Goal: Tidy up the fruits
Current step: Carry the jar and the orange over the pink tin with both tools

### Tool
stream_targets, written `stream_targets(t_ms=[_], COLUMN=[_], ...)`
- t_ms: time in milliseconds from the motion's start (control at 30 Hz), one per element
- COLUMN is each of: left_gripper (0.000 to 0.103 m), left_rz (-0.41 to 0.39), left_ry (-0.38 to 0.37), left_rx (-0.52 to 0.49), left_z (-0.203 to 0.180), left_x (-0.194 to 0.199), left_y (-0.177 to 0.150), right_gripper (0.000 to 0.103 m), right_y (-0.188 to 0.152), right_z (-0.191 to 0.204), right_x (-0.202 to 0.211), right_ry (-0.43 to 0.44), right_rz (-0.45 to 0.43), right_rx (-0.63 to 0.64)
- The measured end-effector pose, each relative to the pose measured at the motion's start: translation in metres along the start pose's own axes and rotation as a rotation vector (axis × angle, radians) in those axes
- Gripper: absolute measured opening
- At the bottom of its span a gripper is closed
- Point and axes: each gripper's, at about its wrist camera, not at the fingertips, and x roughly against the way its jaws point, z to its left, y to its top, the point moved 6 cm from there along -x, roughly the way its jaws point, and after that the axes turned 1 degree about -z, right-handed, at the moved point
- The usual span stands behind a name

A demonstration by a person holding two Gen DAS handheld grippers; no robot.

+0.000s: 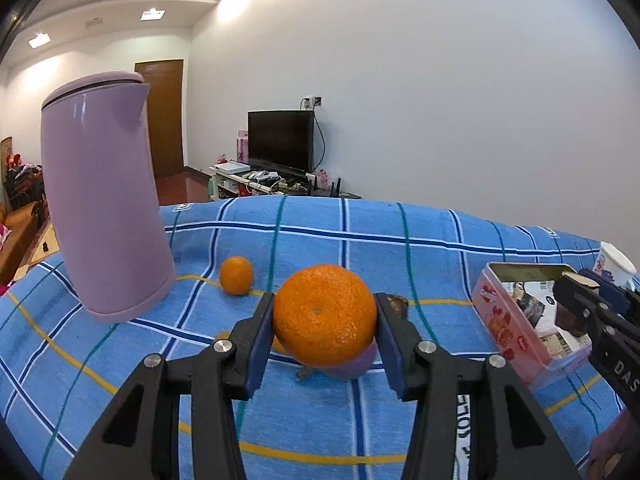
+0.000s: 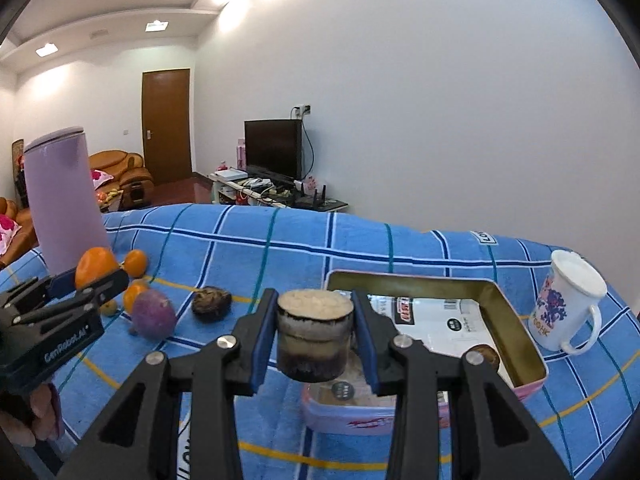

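Observation:
My left gripper (image 1: 324, 320) is shut on a large orange (image 1: 324, 312), held above the blue checked cloth (image 1: 320, 420). A smaller orange (image 1: 236, 275) lies on the cloth behind it, and a purple fruit (image 1: 356, 366) peeks out beneath. My right gripper (image 2: 316, 332) is shut on a short dark-skinned cylinder with a pale cut top (image 2: 316, 324), held over the near end of an open pink tin (image 2: 516, 320). In the right wrist view, the left gripper (image 2: 96, 276) shows at the left with its orange, above two small oranges (image 2: 136, 263), a purple fruit (image 2: 154, 314) and a brown fruit (image 2: 211, 298).
A tall lilac kettle (image 1: 104, 200) stands at the back left of the cloth. A white printed mug (image 2: 568, 304) stands right of the tin, which holds printed packets and a small brown item (image 2: 486, 354). Beyond the table edge are a TV stand and a sofa.

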Motion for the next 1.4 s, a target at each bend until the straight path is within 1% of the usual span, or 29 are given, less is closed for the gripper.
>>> stream_targets(t_ms=[200,367,433,633,967,1200,1400], left_gripper=[0.05,0.05,0.049,0.05,0.05,0.05,0.05], left_rz=[-0.015,-0.016,-0.014,-0.014,-0.011,0.02,0.055], left_ry=[-0.029,-0.054,-0.068,-0.107,-0.181,-0.2,-0.201], left_rx=[-0.046,-0.096,-0.101,-0.118,-0.139,-0.173,-0.183], left_z=[-0.026,-0.057,-0.066,-0.102,-0.164,-0.201,-0.219], left_x=[0.008,0.01,0.01,0.005,-0.005,-0.02,-0.035], left_y=[0.0,0.001,0.002,0.005,0.008,0.004,0.0], right_gripper=[0.04,0.04,0.04,0.04,0.04,0.04,0.04], right_y=[-0.001,0.001,0.001,-0.004,-0.013,-0.016,-0.022], right_z=[-0.014,-0.036,-0.045,-0.083,-0.135,-0.164,-0.184], right_x=[-0.002,0.0,0.0,-0.001,-0.01,-0.015,-0.021], right_ry=[-0.009,-0.034,-0.046,-0.124,-0.195,-0.203,-0.146], right_rz=[0.003,-0.004,-0.004,0.004,0.052,0.086,0.132], right_rx=[-0.011,-0.023,-0.032,-0.019,-0.057,-0.098,-0.181])
